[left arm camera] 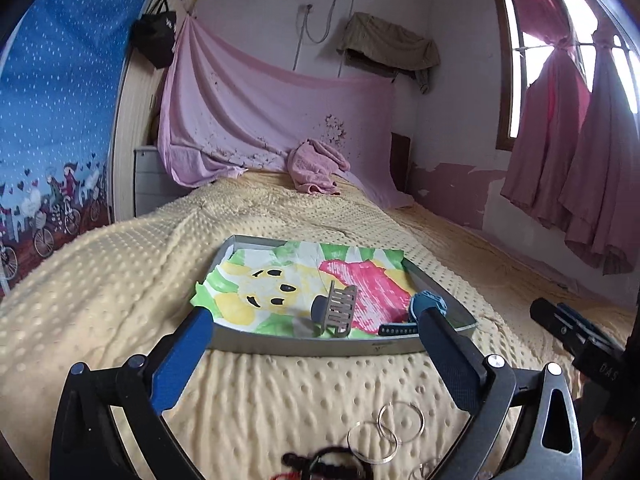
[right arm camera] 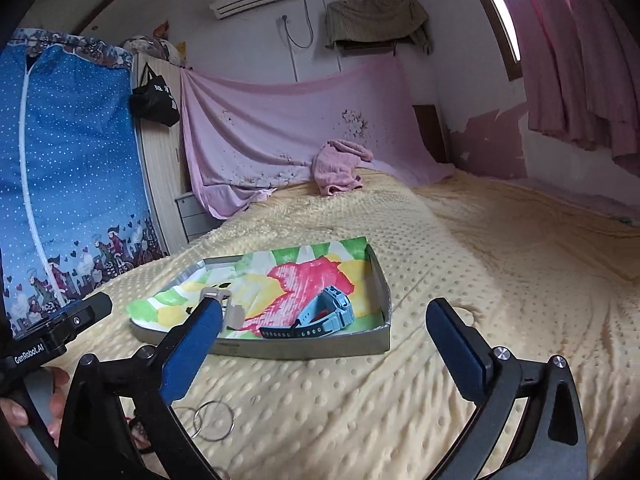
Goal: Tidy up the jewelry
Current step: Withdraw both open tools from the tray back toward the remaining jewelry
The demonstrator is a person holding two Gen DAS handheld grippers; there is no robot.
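Here a yellow dotted blanket (left arm camera: 120, 280) covers the bed, and on it sits a shallow grey tray (right arm camera: 304, 346) lined with a coloured drawing, holding a grey hair claw (left arm camera: 336, 312) and a blue watch (right arm camera: 324, 316) near its front wall. Both the left gripper (left arm camera: 316, 320) and right gripper (right arm camera: 324, 320) hover spread wide, grasping nothing. Thin metal hoops (left arm camera: 384, 428) lie on the blanket outside the tray.

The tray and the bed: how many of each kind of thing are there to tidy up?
In the tray:
Hair clip: 1
Blue watch: 1

On the bed outside the tray:
Thin metal hoops: 2
Dark red-and-black cord piece, partly hidden: 1

Total: 5
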